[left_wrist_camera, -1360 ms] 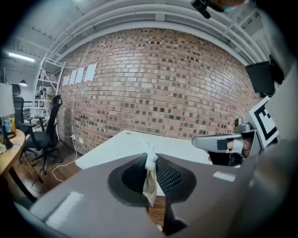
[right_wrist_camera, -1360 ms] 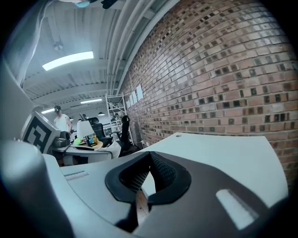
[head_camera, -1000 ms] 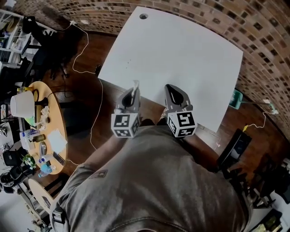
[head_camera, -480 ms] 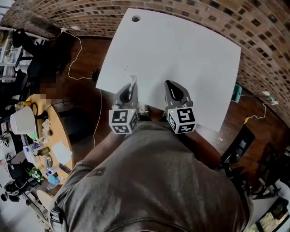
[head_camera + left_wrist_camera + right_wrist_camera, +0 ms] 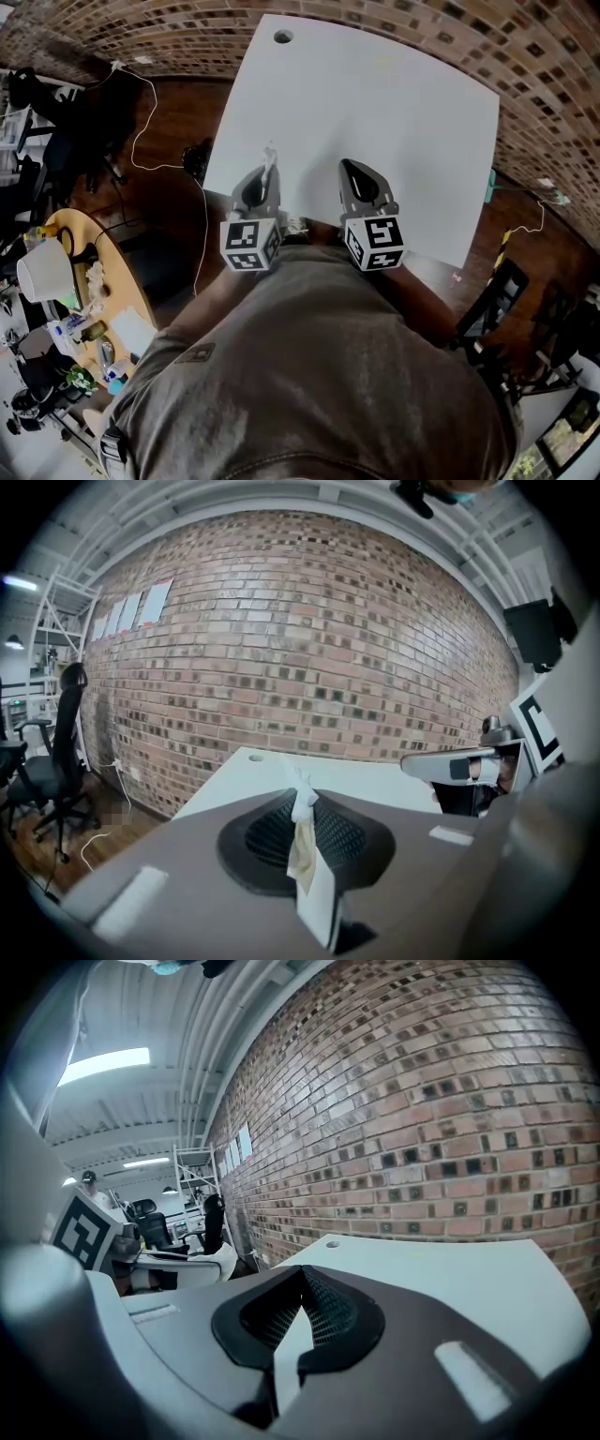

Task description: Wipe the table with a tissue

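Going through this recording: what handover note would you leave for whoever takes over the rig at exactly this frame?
Left tool: shut on the tissue, which is pinched between the jaws and pokes out past their tips.
Right tool: shut, nothing in it.
Position: both are held side by side at the near edge of the white table. The tissue looks to be above the surface, not on it.
Done: tissue is gripped.
Left: lower the tissue onto the table and wipe. No wiping shows yet, and I can make out no stain on the top.
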Tool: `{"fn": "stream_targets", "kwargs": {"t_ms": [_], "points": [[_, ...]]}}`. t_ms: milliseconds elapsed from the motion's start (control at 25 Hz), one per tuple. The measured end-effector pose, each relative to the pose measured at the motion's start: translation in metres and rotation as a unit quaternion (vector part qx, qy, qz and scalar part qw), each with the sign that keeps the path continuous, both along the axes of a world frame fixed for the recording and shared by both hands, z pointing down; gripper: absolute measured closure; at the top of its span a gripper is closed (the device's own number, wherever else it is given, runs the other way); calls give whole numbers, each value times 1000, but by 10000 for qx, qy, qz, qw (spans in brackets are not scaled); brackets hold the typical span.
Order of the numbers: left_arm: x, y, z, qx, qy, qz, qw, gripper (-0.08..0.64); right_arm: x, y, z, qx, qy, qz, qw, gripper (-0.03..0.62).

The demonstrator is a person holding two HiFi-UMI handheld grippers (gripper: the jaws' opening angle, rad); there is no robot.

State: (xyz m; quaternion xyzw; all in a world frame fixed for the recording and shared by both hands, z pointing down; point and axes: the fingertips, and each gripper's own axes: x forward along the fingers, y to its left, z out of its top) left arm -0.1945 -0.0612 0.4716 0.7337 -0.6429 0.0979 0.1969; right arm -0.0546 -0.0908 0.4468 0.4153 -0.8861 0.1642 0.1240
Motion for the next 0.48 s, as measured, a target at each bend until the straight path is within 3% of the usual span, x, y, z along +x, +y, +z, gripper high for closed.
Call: {"fn": "stream_targets", "kwargs": {"t_ms": [480], "points": [[-63, -10, 18, -221, 92, 253, 9994, 535, -55, -4, 9, -151, 218, 255, 9993, 578]]}}
